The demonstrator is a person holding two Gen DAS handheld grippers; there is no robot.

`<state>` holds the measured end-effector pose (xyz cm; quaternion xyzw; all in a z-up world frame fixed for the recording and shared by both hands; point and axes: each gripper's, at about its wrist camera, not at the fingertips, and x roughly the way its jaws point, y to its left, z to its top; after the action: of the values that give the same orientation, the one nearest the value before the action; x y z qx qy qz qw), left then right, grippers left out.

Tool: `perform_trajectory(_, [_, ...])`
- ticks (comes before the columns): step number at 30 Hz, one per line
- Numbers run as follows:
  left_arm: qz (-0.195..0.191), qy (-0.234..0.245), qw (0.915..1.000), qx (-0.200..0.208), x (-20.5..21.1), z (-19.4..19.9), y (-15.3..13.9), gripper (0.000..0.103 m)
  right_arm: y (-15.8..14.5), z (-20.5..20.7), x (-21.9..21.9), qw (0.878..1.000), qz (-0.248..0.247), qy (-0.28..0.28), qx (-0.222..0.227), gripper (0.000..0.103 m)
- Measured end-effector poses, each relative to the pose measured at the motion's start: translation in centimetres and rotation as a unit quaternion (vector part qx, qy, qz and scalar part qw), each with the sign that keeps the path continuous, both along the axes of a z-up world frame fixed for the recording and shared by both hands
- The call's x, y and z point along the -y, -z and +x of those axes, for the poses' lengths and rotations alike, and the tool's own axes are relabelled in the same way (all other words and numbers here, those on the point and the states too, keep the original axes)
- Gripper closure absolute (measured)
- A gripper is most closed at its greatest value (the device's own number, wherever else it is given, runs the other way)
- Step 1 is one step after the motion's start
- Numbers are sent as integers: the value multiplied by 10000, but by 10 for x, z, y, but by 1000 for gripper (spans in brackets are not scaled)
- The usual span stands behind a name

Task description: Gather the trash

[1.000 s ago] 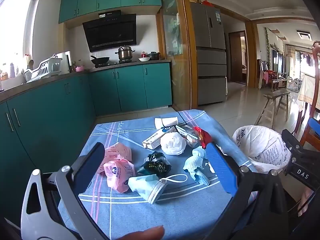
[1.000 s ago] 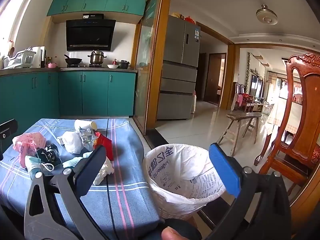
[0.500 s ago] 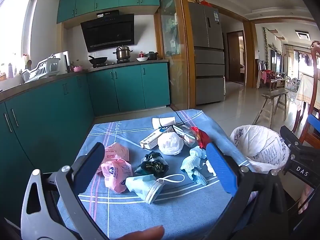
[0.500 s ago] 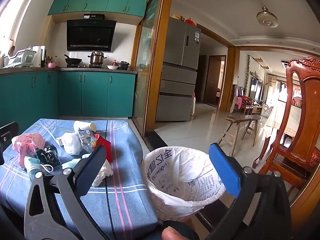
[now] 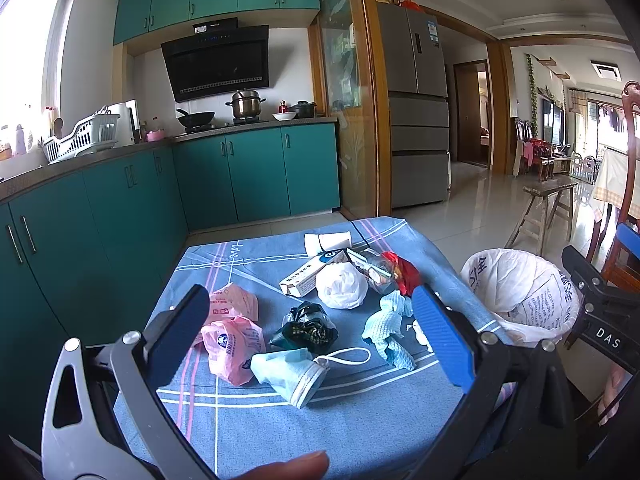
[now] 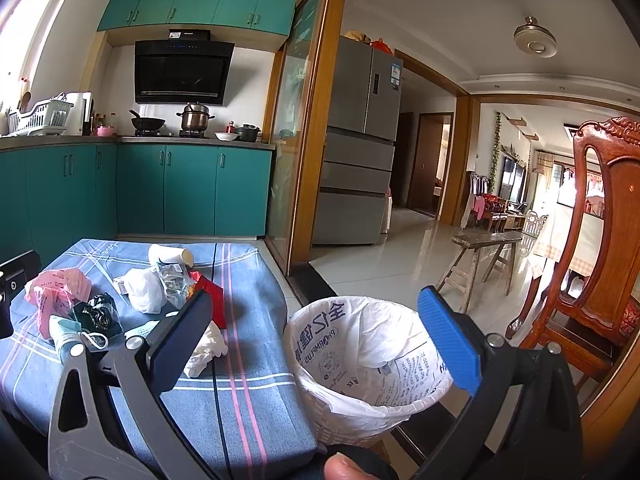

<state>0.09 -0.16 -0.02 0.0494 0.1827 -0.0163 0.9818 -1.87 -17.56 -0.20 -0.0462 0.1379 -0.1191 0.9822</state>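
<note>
Kitchen table, blue cloth (image 5: 360, 420): trash heap mid-cloth; face mask (image 5: 288, 372) nearest. Lined bin (image 6: 368, 360) beside table edge. Left gripper (image 5: 312, 332), right gripper (image 6: 316, 336): both released, empty. Advice: pinch mask body, not loop

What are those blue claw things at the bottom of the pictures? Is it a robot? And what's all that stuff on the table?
It is not a robot. A person holds a two-finger grabber in each hand, and a camera on each grabber looks out along its fingers. One picture comes from the left gripper, the other from the right gripper. Both are open and hold nothing.

On the blue tablecloth lies trash: a pink bag, a face mask, a black wrapper, a white bag, a small box, a paper cup on its side and a red wrapper. Beside the table stands a bin lined with a white bag, where the trash belongs.
</note>
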Motion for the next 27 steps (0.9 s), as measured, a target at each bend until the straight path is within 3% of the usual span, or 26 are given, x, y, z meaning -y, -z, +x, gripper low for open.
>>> perform_trajectory(27, [-18, -10, 10000, -75, -2, 4, 12, 3, 1, -3, -5, 10000, -68, 14, -2, 3])
